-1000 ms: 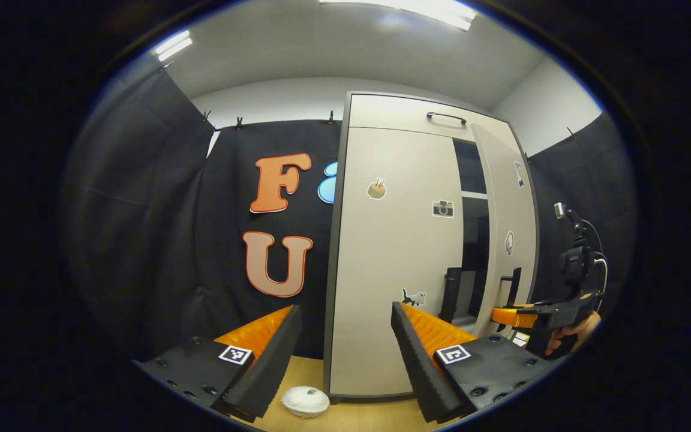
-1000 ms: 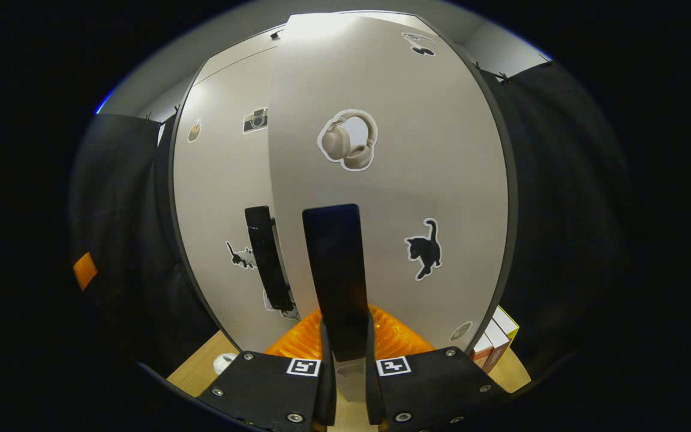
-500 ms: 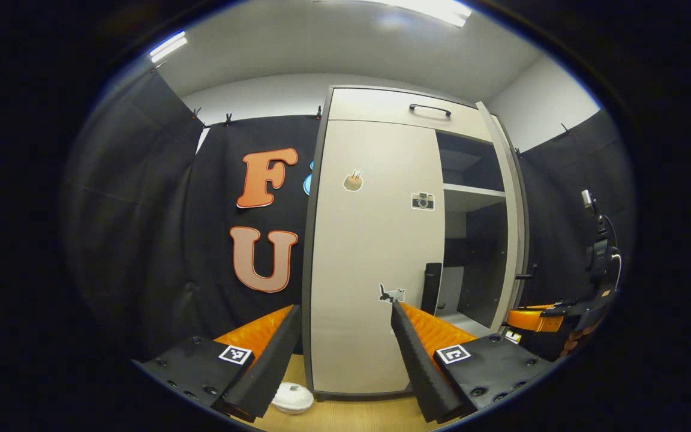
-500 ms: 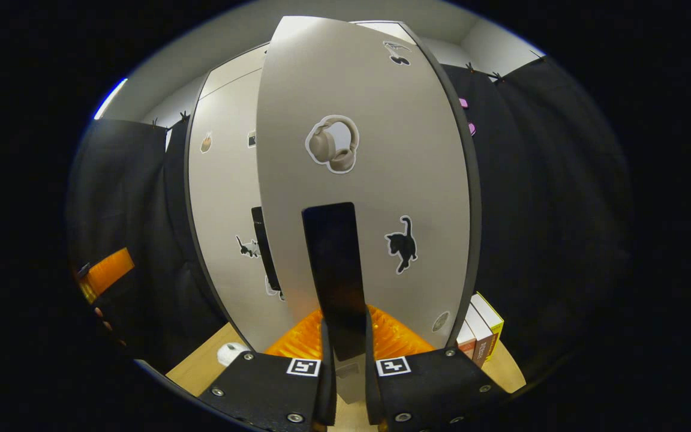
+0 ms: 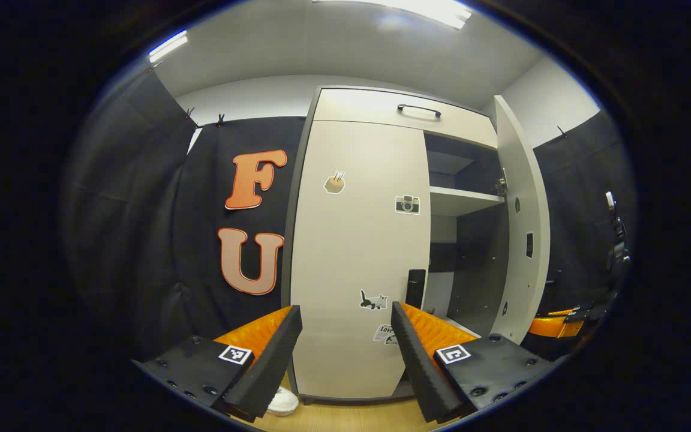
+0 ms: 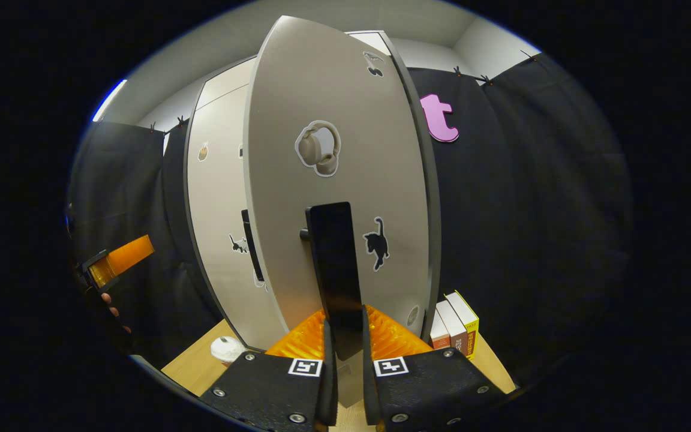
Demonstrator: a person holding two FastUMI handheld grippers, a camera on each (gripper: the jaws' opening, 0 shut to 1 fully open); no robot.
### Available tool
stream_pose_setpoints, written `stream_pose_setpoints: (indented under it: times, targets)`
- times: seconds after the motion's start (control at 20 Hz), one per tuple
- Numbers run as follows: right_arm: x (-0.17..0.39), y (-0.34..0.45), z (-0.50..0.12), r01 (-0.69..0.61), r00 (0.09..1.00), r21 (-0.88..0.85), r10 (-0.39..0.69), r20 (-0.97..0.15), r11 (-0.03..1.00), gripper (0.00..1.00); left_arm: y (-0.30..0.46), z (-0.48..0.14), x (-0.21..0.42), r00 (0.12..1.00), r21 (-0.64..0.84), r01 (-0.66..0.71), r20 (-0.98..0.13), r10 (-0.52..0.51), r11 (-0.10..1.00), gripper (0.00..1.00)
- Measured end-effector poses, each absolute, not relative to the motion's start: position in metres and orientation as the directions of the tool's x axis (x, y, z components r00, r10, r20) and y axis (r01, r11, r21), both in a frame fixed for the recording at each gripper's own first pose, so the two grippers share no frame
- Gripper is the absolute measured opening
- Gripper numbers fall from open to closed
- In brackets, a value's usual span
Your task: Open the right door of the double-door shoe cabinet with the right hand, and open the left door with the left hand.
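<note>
Right now, closest in on the right gripper view: right gripper [image 6: 344, 354] clamped on the tall black bar handle [image 6: 335, 273] of the pale grey right door [image 6: 333, 180], both fingers pressed to the handle's sides. Door swung well out from the tall pale grey double-door shoe cabinet [image 5: 402, 111], sticker face toward the camera. Just behind the door's foot, a few upright books [image 6: 456, 324] on the light wooden desk [image 6: 192, 366]; off to the left, a small white round object [image 6: 225, 348] resting on the same desk.

Over on the left gripper view: left gripper [image 5: 345, 336] wide apart, holding nothing, hanging short of the cabinet and not touching it. Beyond the fingers, the pale grey left door [image 5: 357, 240] flat and closed, stickers scattered across it, its own black bar handle [image 5: 415, 288] standing at the inner edge just past the right-hand finger. Farther back, the right half laid open: a white shelf [image 5: 462, 201] up high, dark interior below, the right door edge-on at the far side.

Judged on progress: roughly halfway. Right door counts as open or very nearly so. Left door untouched — reaching its handle, closing on it and pulling all yet to come.
</note>
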State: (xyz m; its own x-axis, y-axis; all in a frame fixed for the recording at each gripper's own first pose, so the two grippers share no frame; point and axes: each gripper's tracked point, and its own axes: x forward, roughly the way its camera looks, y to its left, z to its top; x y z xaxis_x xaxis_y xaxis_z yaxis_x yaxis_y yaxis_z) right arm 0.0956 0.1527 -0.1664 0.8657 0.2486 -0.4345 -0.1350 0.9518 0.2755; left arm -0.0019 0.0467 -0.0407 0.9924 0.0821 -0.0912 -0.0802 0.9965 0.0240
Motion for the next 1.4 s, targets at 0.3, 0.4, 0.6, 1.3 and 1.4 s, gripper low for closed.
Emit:
stream_pose_setpoints:
  times: [0.3,0.4,0.6,1.3,1.4]
  targets:
    - [0.092,0.128,-0.165,-0.072,0.881,0.262,0.185,-0.435,0.962,0.17,0.037,-0.043,0.003,0.993,0.029,-0.081,-0.083,0.083,0.996,0.95]
    - [0.091,0.122,-0.164,-0.056,0.887,0.278,0.176,-0.427,0.959,0.15,0.032,-0.040,0.005,0.994,0.014,-0.079,-0.071,0.080,0.997,0.96]
    - [0.093,0.110,-0.163,-0.040,0.899,0.253,0.145,-0.412,0.967,0.12,0.027,-0.042,0.008,0.994,-0.003,-0.076,-0.076,0.075,0.997,0.95]
    - [0.090,0.069,-0.164,0.122,0.908,0.231,-0.015,-0.419,0.965,0.09,-0.014,-0.058,0.011,0.993,-0.021,0.018,-0.120,-0.021,1.000,0.95]
    - [0.089,0.063,-0.163,0.145,0.908,0.225,-0.039,-0.416,0.964,0.07,-0.023,-0.061,0.012,0.992,-0.003,0.039,-0.124,-0.039,0.999,0.96]
